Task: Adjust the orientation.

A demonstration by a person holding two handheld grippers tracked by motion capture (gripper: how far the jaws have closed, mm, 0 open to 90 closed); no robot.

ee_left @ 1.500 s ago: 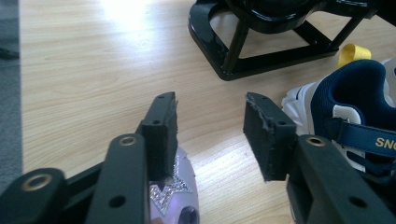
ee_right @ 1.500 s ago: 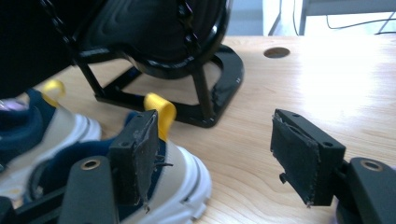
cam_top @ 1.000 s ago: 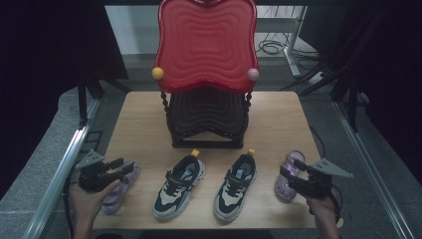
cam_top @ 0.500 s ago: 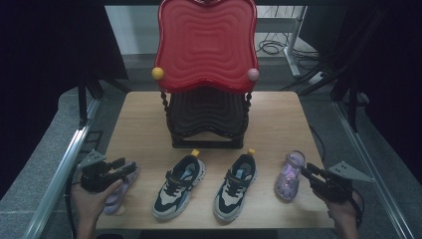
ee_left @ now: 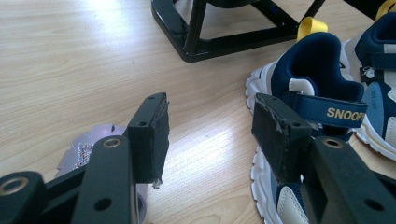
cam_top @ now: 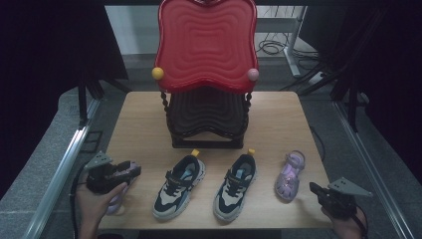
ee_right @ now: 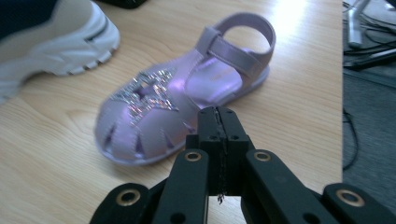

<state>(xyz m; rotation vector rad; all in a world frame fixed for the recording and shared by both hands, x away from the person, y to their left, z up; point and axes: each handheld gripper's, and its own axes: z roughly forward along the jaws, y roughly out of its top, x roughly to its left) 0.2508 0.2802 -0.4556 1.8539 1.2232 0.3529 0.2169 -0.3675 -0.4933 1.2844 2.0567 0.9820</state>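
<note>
on the light wooden table (cam_top: 139, 119) a black wavy-tiered rack (cam_top: 208, 119) stands at the middle, with a red wavy plastic tray (cam_top: 206, 45) tilted up on top of it, a yellow ball (cam_top: 158, 73) and a pink ball (cam_top: 253, 74) at the tray's lower corners. in front of the rack lie two navy, white and light-blue children's sneakers with yellow heel tabs, side by side: the left sneaker (cam_top: 179, 185) and the right sneaker (cam_top: 235, 185). a lilac glittery sandal with a heel strap (cam_top: 290, 174) lies just right of them, resting free on the table. the right gripper (cam_top: 318, 190) hangs near the table's front right edge, close to that sandal but apart from it; in the right gripper view its jaws are pressed together on nothing (ee_right: 218, 121). the left gripper (cam_top: 130, 171) sits at the front left over a second lilac sandal (cam_top: 118, 198); in the left gripper view its jaws stand spread wide (ee_left: 210, 133), with that sandal's glittered toe (ee_left: 86, 149) below the left jaw, ungrasped.
</note>
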